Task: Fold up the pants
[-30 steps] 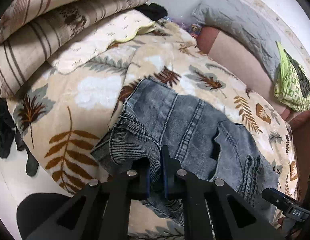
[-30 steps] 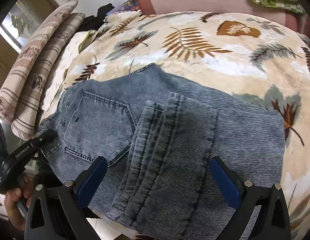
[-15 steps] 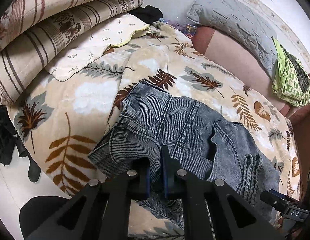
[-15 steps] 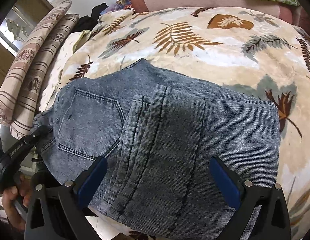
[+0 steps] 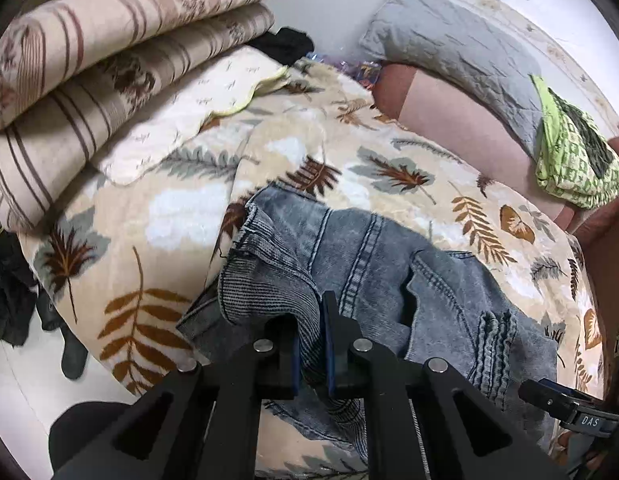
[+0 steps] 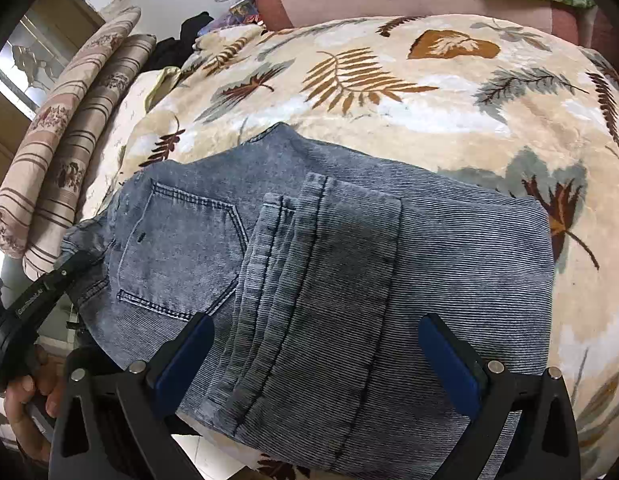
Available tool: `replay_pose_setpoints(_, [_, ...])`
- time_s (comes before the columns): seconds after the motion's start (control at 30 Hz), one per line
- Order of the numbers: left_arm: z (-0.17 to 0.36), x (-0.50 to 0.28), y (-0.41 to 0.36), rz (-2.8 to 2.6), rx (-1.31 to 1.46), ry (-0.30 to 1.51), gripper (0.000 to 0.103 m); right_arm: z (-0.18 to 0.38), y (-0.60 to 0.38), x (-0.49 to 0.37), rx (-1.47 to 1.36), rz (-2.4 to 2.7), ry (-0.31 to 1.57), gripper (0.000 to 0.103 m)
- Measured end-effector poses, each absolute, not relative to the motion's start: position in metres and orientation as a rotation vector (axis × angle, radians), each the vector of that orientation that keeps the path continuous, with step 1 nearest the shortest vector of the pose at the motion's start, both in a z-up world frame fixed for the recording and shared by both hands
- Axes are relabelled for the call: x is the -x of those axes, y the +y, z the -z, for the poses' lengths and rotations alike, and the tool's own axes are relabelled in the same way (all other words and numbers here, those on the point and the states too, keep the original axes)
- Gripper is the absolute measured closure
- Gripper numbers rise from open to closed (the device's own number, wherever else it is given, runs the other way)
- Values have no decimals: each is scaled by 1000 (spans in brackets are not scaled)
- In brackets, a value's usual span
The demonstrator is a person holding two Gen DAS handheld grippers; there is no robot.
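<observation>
Folded jeans [image 6: 321, 280] lie on my bed's leaf-print blanket [image 6: 409, 92], striped quilts [image 5: 89, 64] stacked beside. My left claw [image 5: 309, 344] pinches denim; my right claw [image 6: 317, 364] gapes wide.

Soft, even indoor light fills both views — no glare, only faint shadows under the denim folds. Fisheye bending curves everything toward the edges, with black vignette in the corners. A bright window [image 6: 25, 60] glows at the far left of the right wrist view; the striped bedding [image 5: 109, 40] looks slightly blurred.
</observation>
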State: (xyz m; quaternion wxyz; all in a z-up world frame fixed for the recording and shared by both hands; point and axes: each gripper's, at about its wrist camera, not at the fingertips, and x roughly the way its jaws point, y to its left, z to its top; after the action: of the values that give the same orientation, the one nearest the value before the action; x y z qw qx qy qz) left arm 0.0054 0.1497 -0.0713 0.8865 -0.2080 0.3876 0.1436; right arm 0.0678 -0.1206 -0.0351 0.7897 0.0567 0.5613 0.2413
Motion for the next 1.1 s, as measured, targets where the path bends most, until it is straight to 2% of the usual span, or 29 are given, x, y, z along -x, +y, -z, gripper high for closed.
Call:
replay_pose_setpoints(0.7, [15,-16,89,-233,222,686,94,41,-217,-58,-331,-394,1178,0])
replay_pose_setpoints(0.9, [-15,-19,31,-138,96,636,94,60,-250,-53,-447,-381,1197,0])
replay_pose_setpoints(1.1, [-29,-16,-68,41,-72,616,94,62,-283,-47,-552,-399,1158,0])
